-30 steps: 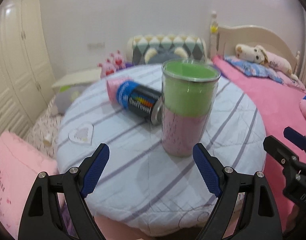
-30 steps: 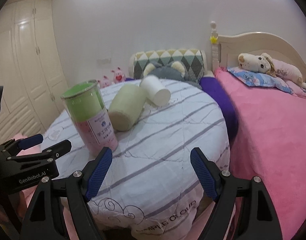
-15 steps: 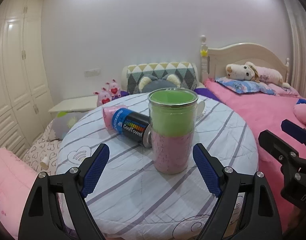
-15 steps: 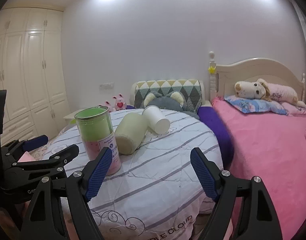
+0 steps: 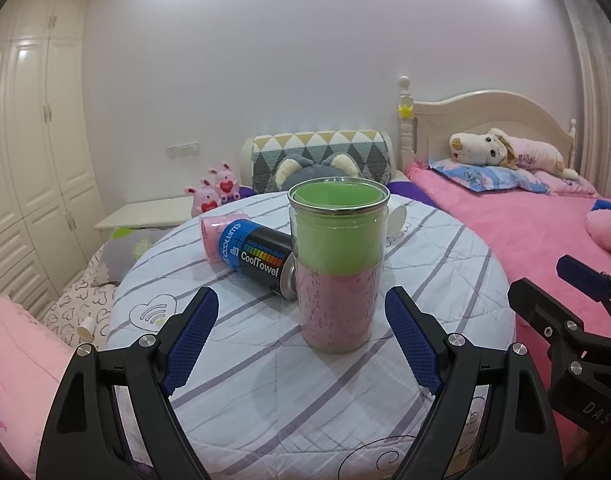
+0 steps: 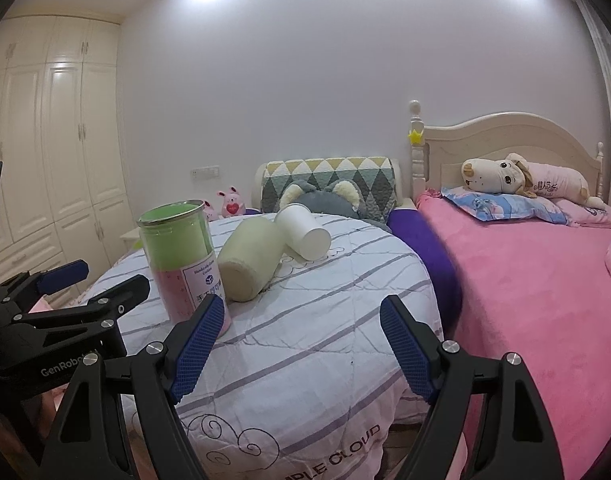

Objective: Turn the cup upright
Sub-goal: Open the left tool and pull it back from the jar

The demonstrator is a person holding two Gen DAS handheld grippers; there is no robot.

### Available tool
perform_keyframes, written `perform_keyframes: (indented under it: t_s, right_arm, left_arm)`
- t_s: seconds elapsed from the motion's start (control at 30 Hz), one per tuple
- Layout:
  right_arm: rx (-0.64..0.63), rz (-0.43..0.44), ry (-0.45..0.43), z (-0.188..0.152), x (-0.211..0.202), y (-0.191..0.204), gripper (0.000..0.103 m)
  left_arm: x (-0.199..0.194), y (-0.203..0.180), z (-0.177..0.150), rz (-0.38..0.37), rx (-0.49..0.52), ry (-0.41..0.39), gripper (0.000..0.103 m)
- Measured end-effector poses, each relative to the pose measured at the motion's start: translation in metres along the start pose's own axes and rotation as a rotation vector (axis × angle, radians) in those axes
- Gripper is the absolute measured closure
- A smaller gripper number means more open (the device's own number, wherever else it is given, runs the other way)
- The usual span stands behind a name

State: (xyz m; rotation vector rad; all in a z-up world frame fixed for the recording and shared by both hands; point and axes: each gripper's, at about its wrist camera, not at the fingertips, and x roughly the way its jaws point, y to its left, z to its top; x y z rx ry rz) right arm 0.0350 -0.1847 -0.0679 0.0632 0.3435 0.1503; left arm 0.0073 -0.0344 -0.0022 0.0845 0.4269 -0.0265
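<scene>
Left claw [image 5: 301,342] was spread wide, gripping nothing, and so was the right claw [image 6: 301,344]. White paper cup [image 6: 303,231] lay on its side at the far end of the round striped-cloth bench [image 6: 325,320], touching the cream cylinder [image 6: 251,258]. Clear green-and-pink jar [image 5: 337,266] stood upright.
</scene>
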Motion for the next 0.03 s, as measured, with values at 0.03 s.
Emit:
perform_keyframes:
  t_s: [0.03]
  right_arm:
    - [-0.001,0.000,0.001,-0.0002,-0.0003,-0.0001,0.021]
  left_arm:
    - [-0.0001,0.0002,-0.0001,-0.002,-0.001,0.000,0.015]
